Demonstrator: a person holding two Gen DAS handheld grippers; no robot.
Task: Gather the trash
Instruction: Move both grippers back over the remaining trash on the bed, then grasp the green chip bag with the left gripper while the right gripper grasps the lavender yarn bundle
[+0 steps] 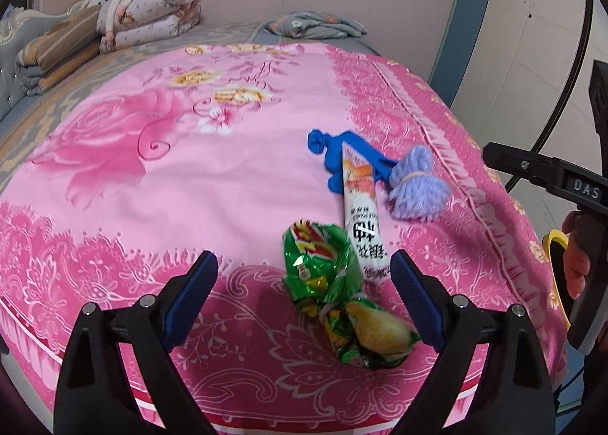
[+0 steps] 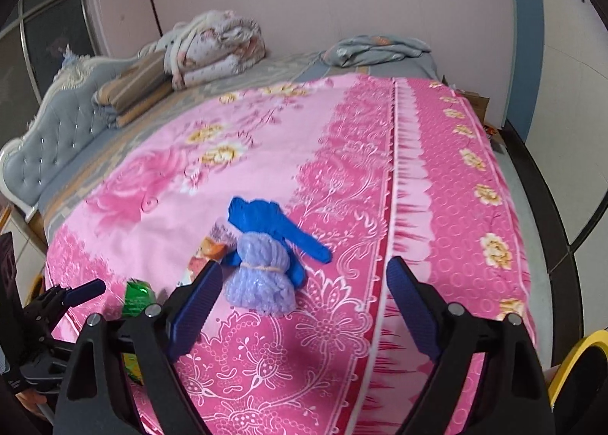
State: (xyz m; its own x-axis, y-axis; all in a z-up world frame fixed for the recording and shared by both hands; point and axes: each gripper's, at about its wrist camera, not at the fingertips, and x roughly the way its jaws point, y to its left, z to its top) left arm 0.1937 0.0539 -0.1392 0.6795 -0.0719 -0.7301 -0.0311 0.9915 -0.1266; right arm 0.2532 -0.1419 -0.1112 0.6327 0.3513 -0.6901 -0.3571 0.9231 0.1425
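Green foil first: the crumpled chip bag (image 1: 326,283) lies on the pink sheet (image 1: 152,188) right in front of your left gripper (image 1: 304,290), whose jaws stand wide apart around it, not touching it. Just past it, touching its top, the long white wrapper (image 1: 361,207) runs away from you onto the blue glove (image 1: 330,153). Your right gripper (image 2: 304,302) is also spread wide with nothing clamped; the lilac bundle (image 2: 262,283) sits just beside its left finger, lying on the glove. Far back, folded quilts (image 2: 212,47) rest near the headboard (image 2: 49,138).
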